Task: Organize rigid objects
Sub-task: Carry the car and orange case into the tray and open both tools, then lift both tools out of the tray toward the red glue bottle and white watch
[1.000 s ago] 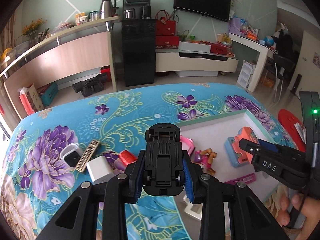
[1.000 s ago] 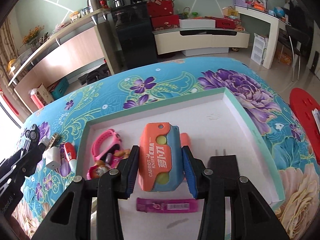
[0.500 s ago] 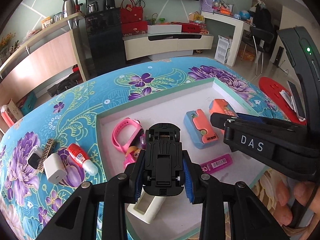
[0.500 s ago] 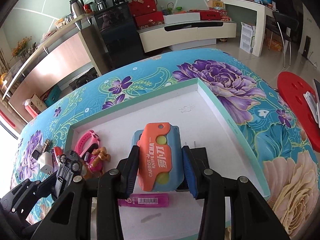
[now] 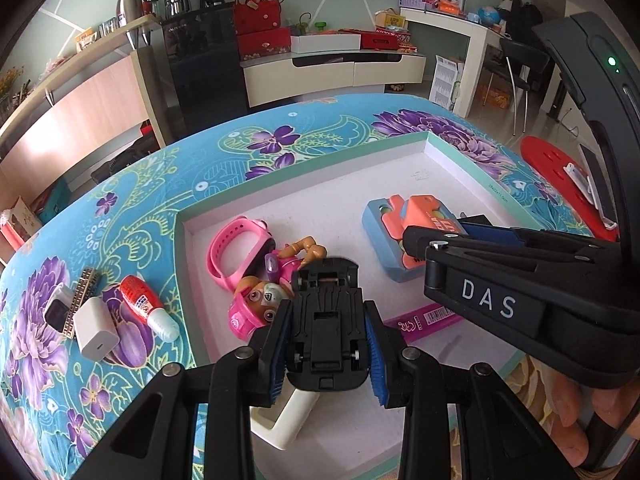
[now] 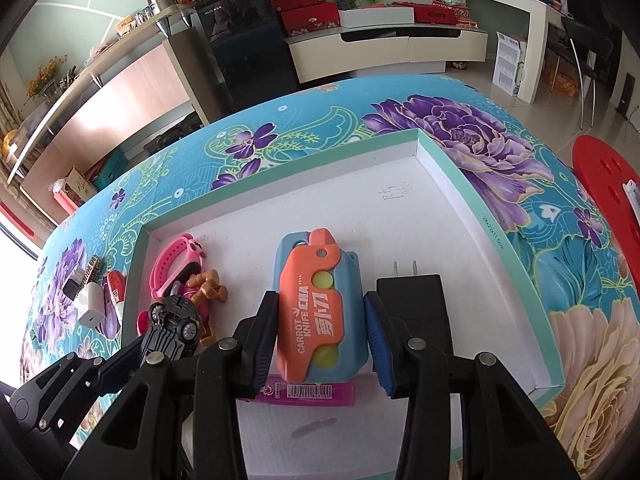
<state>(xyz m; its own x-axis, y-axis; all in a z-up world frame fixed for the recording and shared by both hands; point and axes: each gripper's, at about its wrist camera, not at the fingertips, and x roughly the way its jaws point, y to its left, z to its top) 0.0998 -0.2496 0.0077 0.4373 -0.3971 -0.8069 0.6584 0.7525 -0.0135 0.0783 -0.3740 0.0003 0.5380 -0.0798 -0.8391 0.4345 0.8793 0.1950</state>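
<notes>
Left wrist view: the left gripper [image 5: 326, 350] is holding a black toy car [image 5: 326, 320] belly-up between its fingers, above the white tray [image 5: 304, 152], just over the pink puppy figure [image 5: 256, 304] and a cream block [image 5: 286, 420]. Released here, the car is likely landing on them and rolling.

Right wrist view: the right gripper [image 6: 322, 340] is gripping the carrot knife toy [image 6: 316, 308] over the tray, beside the black plug [image 6: 416, 308]. Lowering carelessly risks knocking the plug or pinning the pink strip [image 6: 308, 394].

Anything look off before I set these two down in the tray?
Nothing damaged or spilled. The black toy car in the left gripper is belly-up, and four small items, including the white charger, sit outside the tray.
</notes>
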